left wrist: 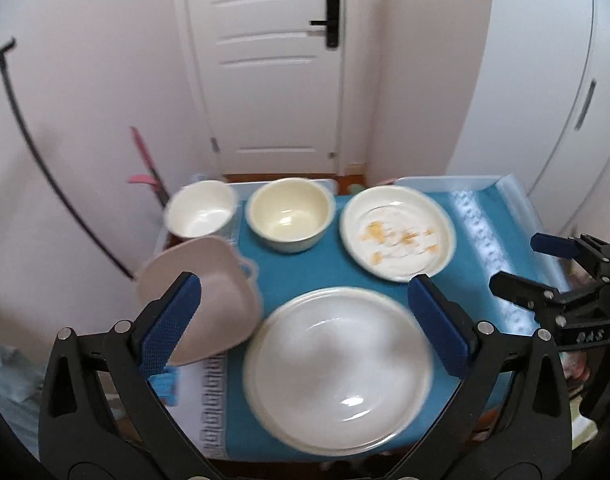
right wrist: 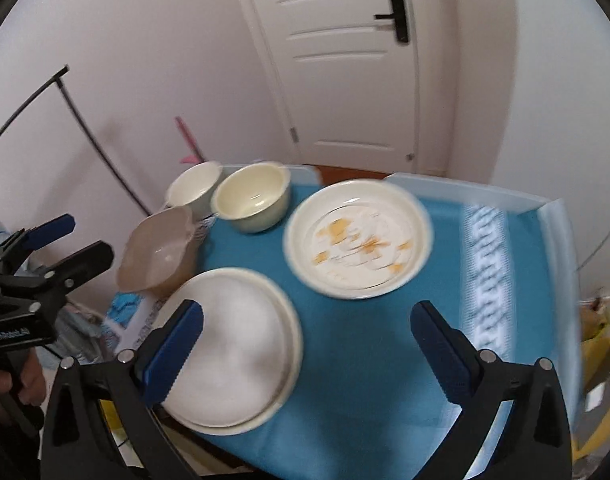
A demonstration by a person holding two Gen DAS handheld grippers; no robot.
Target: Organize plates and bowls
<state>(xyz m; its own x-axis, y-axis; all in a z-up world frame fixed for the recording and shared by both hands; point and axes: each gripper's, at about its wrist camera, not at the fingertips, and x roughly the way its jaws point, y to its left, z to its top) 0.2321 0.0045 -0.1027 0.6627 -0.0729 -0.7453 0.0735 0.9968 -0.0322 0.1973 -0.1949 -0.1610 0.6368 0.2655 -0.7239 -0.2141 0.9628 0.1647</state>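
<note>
The plates [left wrist: 337,368] and bowls [left wrist: 291,214] looked stiff, glossy, breakable, best pinched at rims; both grippers' [left wrist: 305,320] [right wrist: 307,344] jaws gaped wide, empty.

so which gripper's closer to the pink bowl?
Left. The left gripper hangs just beside the pink bowl, its left finger overlapping the bowl in its own view. The right gripper is over the table's right half, past the stacked plates.

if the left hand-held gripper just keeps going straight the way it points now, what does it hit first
Most likely the large white plate: it lies right between the open fingers of the left hand-held gripper, nearest on the blue cloth. Depth is unclear through the fisheye blur.
</note>
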